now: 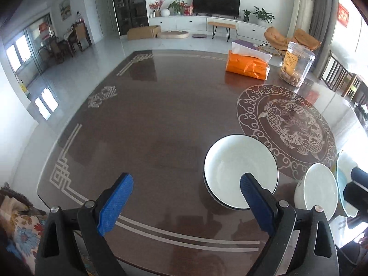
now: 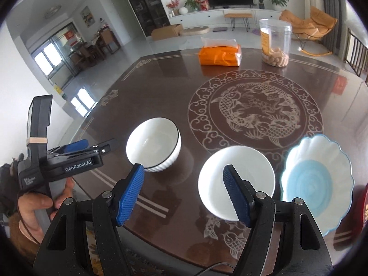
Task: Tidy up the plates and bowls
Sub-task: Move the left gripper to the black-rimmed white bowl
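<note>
A white ribbed bowl with a dark rim stands on the dark brown table. A plain white bowl stands to its right. A scalloped plate with a blue centre lies further right. My left gripper is open and empty, its right finger in front of the ribbed bowl; it also shows in the right wrist view. My right gripper is open and empty, above the table between the two bowls.
An orange tissue pack and a clear plastic jar of snacks stand at the table's far side. A floral cushion lies at the near left edge. A wooden chair is at the right.
</note>
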Tool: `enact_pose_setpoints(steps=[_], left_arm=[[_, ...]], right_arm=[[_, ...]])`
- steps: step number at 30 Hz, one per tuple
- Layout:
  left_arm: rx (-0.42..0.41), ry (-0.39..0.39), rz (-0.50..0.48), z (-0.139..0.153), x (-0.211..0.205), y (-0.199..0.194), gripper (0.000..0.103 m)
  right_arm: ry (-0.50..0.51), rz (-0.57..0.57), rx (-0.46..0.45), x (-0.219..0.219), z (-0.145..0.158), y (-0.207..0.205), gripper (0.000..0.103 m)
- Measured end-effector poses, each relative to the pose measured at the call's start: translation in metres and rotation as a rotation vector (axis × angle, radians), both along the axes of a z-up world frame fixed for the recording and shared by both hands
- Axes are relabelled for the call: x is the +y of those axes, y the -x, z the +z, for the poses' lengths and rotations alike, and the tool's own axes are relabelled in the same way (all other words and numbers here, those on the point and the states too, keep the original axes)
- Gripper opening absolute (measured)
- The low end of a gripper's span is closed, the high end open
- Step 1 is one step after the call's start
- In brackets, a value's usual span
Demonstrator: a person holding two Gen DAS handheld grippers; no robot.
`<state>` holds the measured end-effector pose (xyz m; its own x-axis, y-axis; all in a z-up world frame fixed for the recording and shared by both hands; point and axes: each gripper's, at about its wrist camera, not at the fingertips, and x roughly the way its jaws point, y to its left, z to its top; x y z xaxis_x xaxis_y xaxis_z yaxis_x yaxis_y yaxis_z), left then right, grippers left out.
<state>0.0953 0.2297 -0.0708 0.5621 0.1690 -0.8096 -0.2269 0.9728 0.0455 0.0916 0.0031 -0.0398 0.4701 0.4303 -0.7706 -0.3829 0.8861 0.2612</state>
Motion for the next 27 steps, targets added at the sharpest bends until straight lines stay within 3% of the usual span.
enact_pose_setpoints(steps=[5, 17, 19, 23, 24, 27], left_arm=[[-0.008, -0.061, -0.012, 0.006, -0.006, 0.002, 0.095], [0.035, -0.04, 0.0, -0.011, 0.003, 0.0, 0.095], [0.052, 0.015, -0.01, -0.015, 0.009, -0.003, 0.095], [0.099, 0.298, 0.0, -0.036, 0.042, -0.017, 0.095], [0.103, 0.325, 0.017, -0.042, 0.049, -0.02, 0.095], [0.129, 0.309, 0.005, -0.056, 0.048, -0.032, 0.094]], right_arm=[[0.059, 0.011, -0.084, 0.017, 0.017, -0.001, 0.074], [0.093, 0.012, -0.049, 0.024, 0.006, -0.017, 0.074], [0.093, 0.011, -0.047, 0.024, 0.005, -0.018, 0.074], [0.08, 0.02, -0.043, 0.025, -0.003, -0.029, 0.074], [0.083, 0.022, -0.041, 0.026, -0.005, -0.035, 0.074], [0.097, 0.058, -0.021, 0.034, -0.019, -0.055, 0.074]])
